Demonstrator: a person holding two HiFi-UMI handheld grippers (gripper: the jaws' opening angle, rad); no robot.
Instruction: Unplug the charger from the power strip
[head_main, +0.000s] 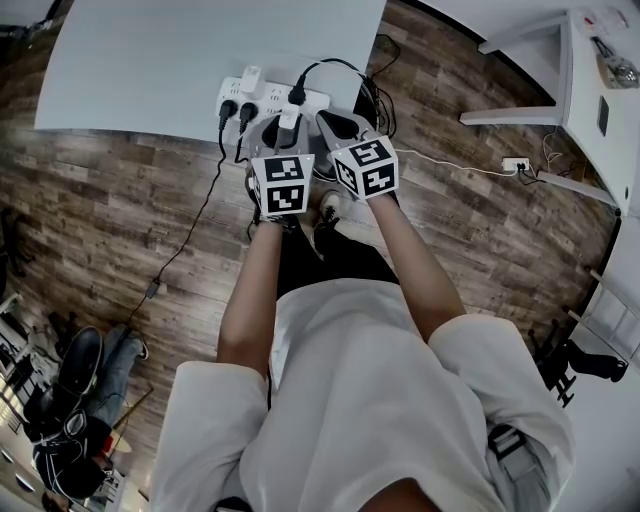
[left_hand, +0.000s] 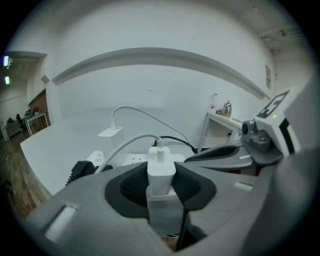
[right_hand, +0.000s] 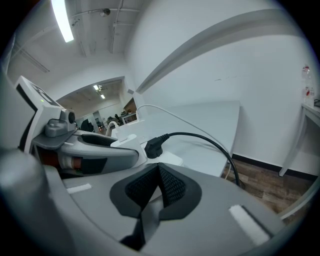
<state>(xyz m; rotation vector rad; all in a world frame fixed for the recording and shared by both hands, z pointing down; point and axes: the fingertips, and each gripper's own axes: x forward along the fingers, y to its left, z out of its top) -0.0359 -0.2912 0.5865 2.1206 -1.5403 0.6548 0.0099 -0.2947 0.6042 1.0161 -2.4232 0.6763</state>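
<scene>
White shirt (head_main: 370, 400) and two bare forearms fill the bottom of the head view, and both arms reach forward to the edge of a pale surface (head_main: 180, 60) that stands over a wood-plank floor (head_main: 150, 210).

On the near edge of that surface lies a white power strip (head_main: 262, 97). Two black plugs (head_main: 228, 108) sit side by side at its left end. A third black plug (right_hand: 154, 148) with a thick black cable (right_hand: 210, 142) sits towards its right end. A second white adapter (left_hand: 111, 132) stands at the strip's far side with its own thin cord rising from it.

The left tongs (left_hand: 161, 186) are closed on the white charger (left_hand: 161, 171), with a dark ribbed pad pressing each of its flat sides. The charger stands upright between them, right at the strip and between the pair of black plugs and the third one. A white cable (left_hand: 125, 145) leaves its far end and curves away to the left. Whether its pins are seated in a socket cannot be told, as the tongs cover its near end.

The right tongs (right_hand: 159, 172) hang just beside the left ones, over the strip's right end. Their pads meet at the tips and nothing is between them.
</scene>
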